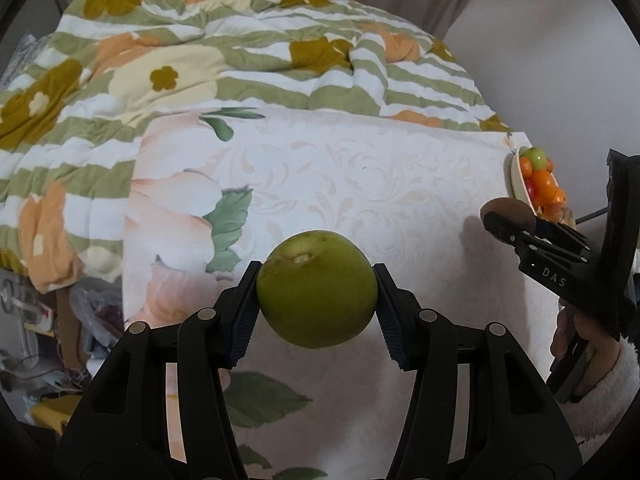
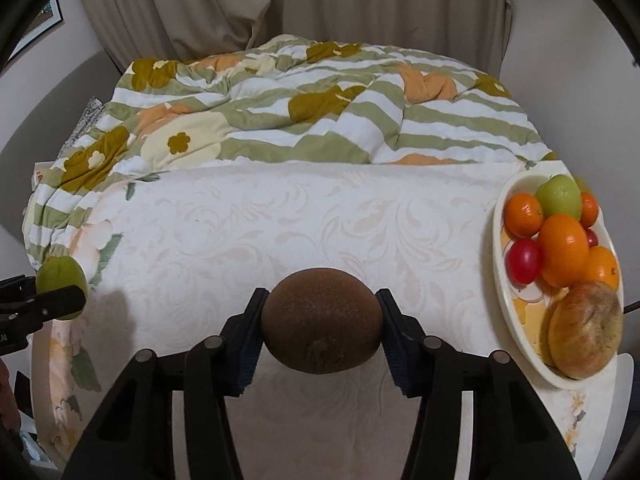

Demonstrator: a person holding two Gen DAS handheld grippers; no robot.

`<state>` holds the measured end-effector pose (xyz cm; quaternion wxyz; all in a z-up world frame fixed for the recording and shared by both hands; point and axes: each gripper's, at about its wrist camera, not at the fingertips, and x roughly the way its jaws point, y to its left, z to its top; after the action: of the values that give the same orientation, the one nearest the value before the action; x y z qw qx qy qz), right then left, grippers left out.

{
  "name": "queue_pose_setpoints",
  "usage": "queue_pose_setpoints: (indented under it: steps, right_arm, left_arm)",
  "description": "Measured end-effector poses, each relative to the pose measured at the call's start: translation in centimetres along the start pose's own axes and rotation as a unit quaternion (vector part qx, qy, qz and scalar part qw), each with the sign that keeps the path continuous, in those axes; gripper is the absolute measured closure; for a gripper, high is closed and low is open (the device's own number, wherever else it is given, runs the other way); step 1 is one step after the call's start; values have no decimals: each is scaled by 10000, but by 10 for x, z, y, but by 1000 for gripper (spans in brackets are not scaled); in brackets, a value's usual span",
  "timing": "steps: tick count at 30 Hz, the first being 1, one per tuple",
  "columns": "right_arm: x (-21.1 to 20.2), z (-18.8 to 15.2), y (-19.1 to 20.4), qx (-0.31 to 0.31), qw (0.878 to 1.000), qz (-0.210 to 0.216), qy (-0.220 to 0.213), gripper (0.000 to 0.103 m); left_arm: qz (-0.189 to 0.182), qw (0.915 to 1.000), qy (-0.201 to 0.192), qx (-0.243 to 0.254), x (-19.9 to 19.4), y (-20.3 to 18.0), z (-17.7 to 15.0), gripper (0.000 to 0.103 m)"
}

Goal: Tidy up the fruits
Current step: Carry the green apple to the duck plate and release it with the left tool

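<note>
My left gripper (image 1: 316,292) is shut on a round green fruit (image 1: 317,289) and holds it above the pale floral sheet (image 1: 360,184). My right gripper (image 2: 322,326) is shut on a brown kiwi (image 2: 322,322) above the same sheet. The kiwi also shows at the right of the left wrist view (image 1: 508,214). The green fruit also shows at the left edge of the right wrist view (image 2: 62,286). A cream oval plate (image 2: 500,264) at the right holds oranges (image 2: 564,250), a green apple (image 2: 560,196), a red fruit (image 2: 524,260) and a yellowish apple (image 2: 586,336).
A rumpled green-striped flowered quilt (image 2: 312,116) lies across the far side of the bed. Beige curtains (image 2: 280,8) hang behind it. Clutter lies on the floor at the left (image 1: 48,340). The plate also shows at the sheet's right edge in the left wrist view (image 1: 518,180).
</note>
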<state>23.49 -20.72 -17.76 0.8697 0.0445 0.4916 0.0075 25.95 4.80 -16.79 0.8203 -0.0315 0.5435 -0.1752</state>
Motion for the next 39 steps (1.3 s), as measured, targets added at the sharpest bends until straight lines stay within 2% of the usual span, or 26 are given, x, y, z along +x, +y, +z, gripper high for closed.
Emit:
queue_pose_setpoints:
  steps: [8,20,29,39]
  right_arm:
    - [-44,-2,8,40,9995,65,-310,54]
    - [-111,-22,-10,410,9983,-42,-409,54]
    - [-146,-26,-71,595,9960,12,-671,54]
    - [-148,-8,-154,114,9971,220,-713,54]
  left_arm:
    - [-60,9995,-283,157,-36,-11,-6,42]
    - [-375,9950,-565,740,-72,-54,-4,42]
    - [-444,9922,-726,914,-71,-124,3,42]
    - [-330,9927,-892,744,-39,-229,19,42]
